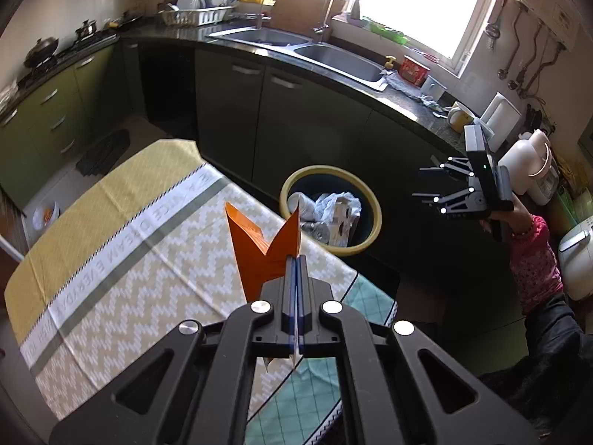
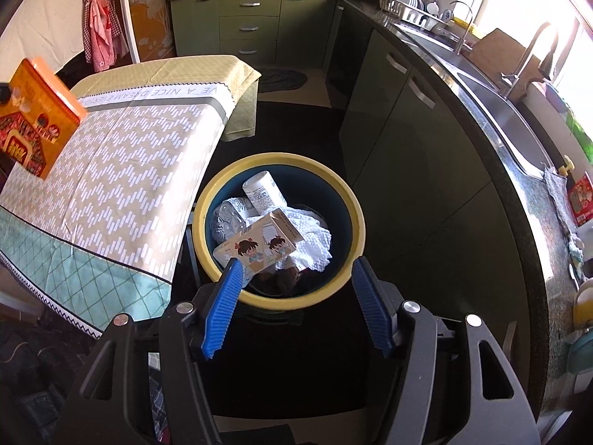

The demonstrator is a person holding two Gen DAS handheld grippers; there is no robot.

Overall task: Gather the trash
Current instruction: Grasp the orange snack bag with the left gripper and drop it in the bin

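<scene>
While the left gripper (image 1: 295,259) pinches the flat orange cardboard box (image 1: 259,256) upright above the tablecloth's (image 1: 129,230) edge, the right gripper (image 2: 294,278) hangs wide-jawed over the yellow-rimmed bin (image 2: 207,200).

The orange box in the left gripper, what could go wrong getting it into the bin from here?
1. The left gripper pinches the orange box only at one thin flap, so it could slip out over the table.
2. The bin already holds a cartoon-printed carton, a white cloth and a bottle; the box may perch on top.
3. The right gripper hovers open over the bin, in the drop path.
</scene>
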